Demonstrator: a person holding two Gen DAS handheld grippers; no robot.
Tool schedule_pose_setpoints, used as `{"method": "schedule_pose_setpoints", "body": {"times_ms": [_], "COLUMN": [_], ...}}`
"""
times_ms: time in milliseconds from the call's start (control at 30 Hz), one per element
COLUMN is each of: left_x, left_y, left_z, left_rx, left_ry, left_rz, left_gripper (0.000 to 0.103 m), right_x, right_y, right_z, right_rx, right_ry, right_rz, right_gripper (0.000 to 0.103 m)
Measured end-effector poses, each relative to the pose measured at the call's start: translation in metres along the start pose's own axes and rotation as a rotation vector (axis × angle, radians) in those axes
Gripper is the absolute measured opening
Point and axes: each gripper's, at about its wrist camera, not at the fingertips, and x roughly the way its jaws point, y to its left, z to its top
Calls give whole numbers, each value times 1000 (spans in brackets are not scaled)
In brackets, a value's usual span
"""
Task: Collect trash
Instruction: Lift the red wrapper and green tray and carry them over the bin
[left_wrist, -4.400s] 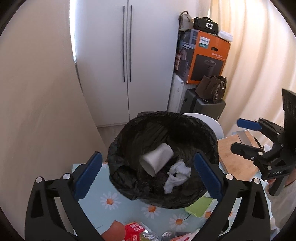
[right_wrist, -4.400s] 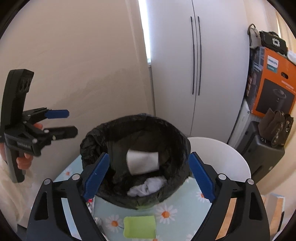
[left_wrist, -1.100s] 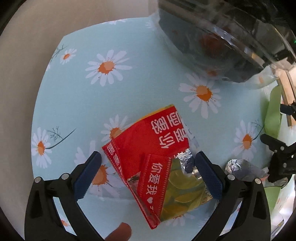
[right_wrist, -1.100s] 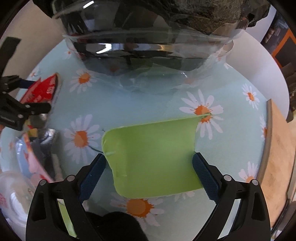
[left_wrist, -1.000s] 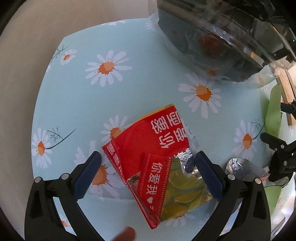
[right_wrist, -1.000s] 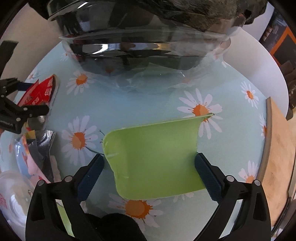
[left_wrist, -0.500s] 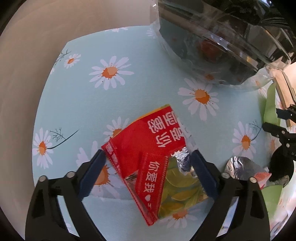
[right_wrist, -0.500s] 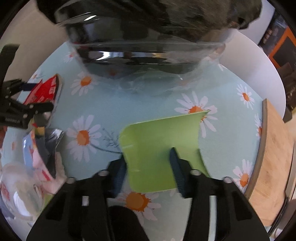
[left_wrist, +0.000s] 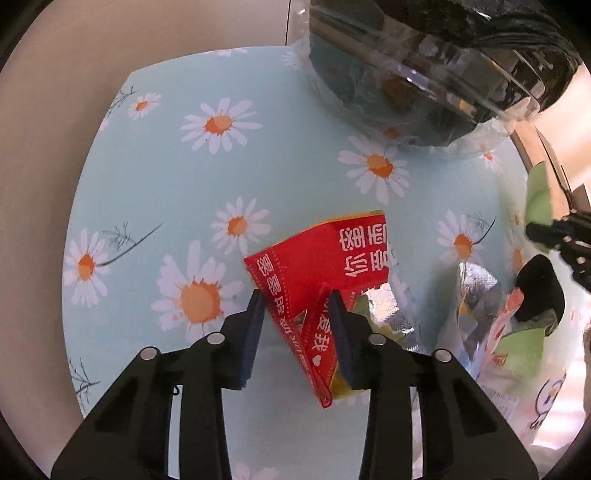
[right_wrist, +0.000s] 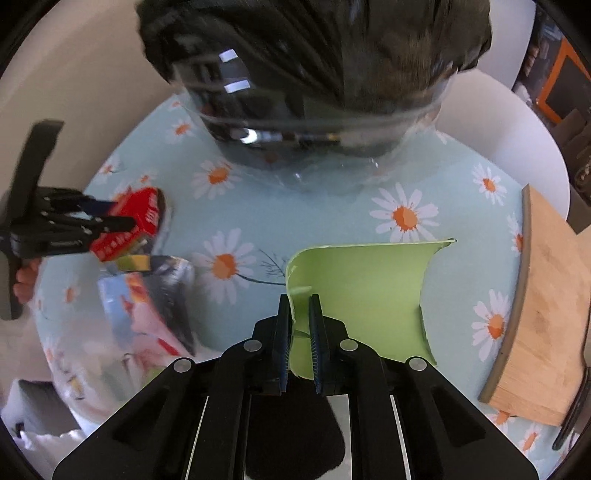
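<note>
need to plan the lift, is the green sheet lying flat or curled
Curled: the green sheet bends up at its left and right edges, and the right hand-held gripper pinches the raised left edge.

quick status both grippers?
Left gripper: shut on the red snack wrapper.
Right gripper: shut on the green paper.

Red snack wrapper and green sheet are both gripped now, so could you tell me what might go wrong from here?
The left gripper pinches only a folded corner of the red snack wrapper, so it may slip free. The right gripper holds the green sheet by its edge; it could flop against the bin.
</note>
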Motion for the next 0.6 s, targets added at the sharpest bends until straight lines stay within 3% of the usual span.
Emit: {"method": "schedule_pose_setpoints", "body": {"times_ms": [133,333,433,533,600], "left_x": [-7,-11,-8,-6,-10], "left_y": [0,1,-6,-11,-12], "left_z": [-14,-25,-19,-25,-35], "left_rx": [15,10,-2,-4,-17], "left_ry": [-1,5,-3,-5,-12], "left_rz": [8,13,13,20,-2], "left_gripper": [21,20,28,50,52], "right_x": [-19,-39,-39,-40,-41], "right_y": [2,1,7,9,8], "right_z": [-1,-5,-7,-12,-14], "right_rx": [-18,-13,-21,-21,-17], "right_ry": [-27,-60,-60,-60,-58], "right_rz": [-12,-5,-10,-14,-18], "right_gripper": [9,9,9,9,9]}}
